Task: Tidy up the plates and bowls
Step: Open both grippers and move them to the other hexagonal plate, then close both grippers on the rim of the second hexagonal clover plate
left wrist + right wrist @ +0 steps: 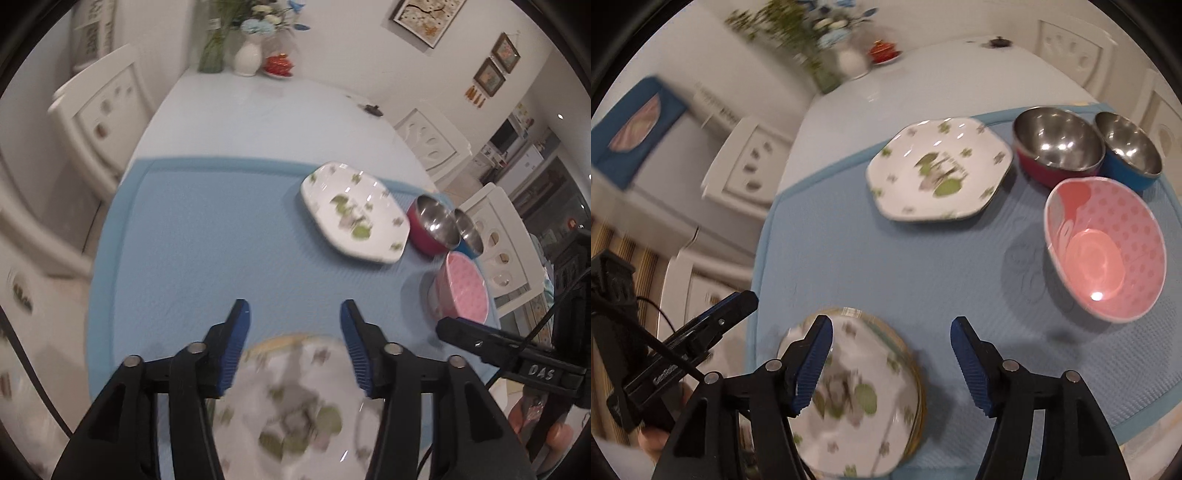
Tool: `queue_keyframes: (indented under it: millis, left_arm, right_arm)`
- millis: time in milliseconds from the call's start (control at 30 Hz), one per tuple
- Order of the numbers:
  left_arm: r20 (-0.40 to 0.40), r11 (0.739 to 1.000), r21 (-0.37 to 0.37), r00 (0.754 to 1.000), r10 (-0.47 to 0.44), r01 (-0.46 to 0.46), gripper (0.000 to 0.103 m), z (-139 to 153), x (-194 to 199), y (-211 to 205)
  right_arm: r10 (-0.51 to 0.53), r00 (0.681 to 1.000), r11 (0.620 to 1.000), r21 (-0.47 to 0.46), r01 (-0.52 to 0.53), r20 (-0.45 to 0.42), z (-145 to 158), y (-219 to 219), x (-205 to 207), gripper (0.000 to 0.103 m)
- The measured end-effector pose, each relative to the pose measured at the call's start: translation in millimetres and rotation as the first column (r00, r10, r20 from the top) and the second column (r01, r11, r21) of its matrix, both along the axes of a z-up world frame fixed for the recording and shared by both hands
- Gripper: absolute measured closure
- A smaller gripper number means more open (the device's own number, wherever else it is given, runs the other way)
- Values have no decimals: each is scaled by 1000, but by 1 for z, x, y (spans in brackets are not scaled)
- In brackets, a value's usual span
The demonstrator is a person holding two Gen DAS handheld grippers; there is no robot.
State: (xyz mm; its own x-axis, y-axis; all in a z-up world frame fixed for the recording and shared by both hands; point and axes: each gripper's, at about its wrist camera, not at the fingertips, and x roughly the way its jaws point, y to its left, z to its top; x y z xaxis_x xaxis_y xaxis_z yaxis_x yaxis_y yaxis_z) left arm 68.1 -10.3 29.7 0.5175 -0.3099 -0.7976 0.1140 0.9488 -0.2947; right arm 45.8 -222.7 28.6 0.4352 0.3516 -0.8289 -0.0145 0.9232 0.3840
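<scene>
Two wrist views over a bench (236, 110) covered by a blue mat (207, 236). Left tongs (293, 314) — jaws apart, nothing between the blue pads (236, 343) — hang above a near stack of floral plates (291, 402), which shows blurred below them. Right tongs (892, 328) — likewise released and empty — sit over the right edge of the same stack (864, 387), whose gilt rims show at its right side. The stack lies at the near edge of the mat. A single floral plate (938, 170) lies farther off, toward the mat's far side and well apart from the stack. Just right of it stands a red bowl (1056, 147) with a steel lining, and touching that on the right a blue bowl (1130, 151), also steel-lined. Nearer than both, at the mat's right side, stands a pink dotted bowl (1108, 243), upright and empty. At the bench's far end: a white vase (248, 55) with flowers, a glass vase (212, 51) to its left and a small red dish (279, 64) to its right. White chairs (99, 114) stand around the bench. In the right view the left tongs appear at lower left; in the left view the right tongs appear at lower right, with fingers of the holding hand (554, 435) below.
</scene>
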Motion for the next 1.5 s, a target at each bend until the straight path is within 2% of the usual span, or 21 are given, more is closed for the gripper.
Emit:
queue_keyframes:
  millis: [33, 200, 267, 367, 500, 700, 867, 1067, 1233, 1367, 1500]
  left_arm:
    - [-1, 1000, -2, 1000, -9, 9, 39, 2, 13, -6]
    - [3, 999, 26, 999, -45, 45, 38, 4, 53, -28]
    - [-8, 997, 45, 998, -65, 65, 38, -2, 74, -37]
    - [-29, 996, 60, 997, -71, 73, 38, -15, 100, -43]
    - [-62, 996, 57, 996, -65, 68, 39, -37, 133, -47]
    - [-142, 997, 20, 987, -77, 81, 43, -71, 167, -56]
    - [-174, 995, 27, 980, -92, 98, 49, -86, 188, -67]
    - [-209, 992, 33, 972, -111, 120, 58, -101, 206, -73]
    - [-228, 992, 12, 966, -121, 127, 68, -109, 214, -74]
    - [-219, 989, 19, 965, -141, 149, 76, -108, 216, -79]
    - [-225, 988, 28, 964, -141, 151, 79, -109, 221, -80]
  right_arm:
    - [-19, 1000, 1000, -10, 19, 1, 2, -2, 6, 39]
    - [-137, 990, 984, -110, 139, 31, 11, -6, 47, 38]
    - [-181, 983, 973, -147, 178, -5, 5, -10, 67, 35]
    - [-250, 965, 961, -145, 236, -82, -13, -20, 98, 35]
    - [-336, 936, 928, -205, 310, -104, -31, -28, 133, 35]
    - [-390, 908, 900, -272, 339, -157, -52, -36, 162, 35]
    - [-390, 899, 903, -273, 331, -200, -67, -41, 175, 35]
    - [-377, 907, 911, -255, 326, -186, -70, -50, 188, 35]
    - [-343, 916, 926, -239, 292, -209, -75, -49, 200, 35]
    - [-293, 927, 937, -262, 230, -233, -79, -35, 201, 35]
    - [-262, 935, 926, -336, 173, -241, -80, -20, 203, 35]
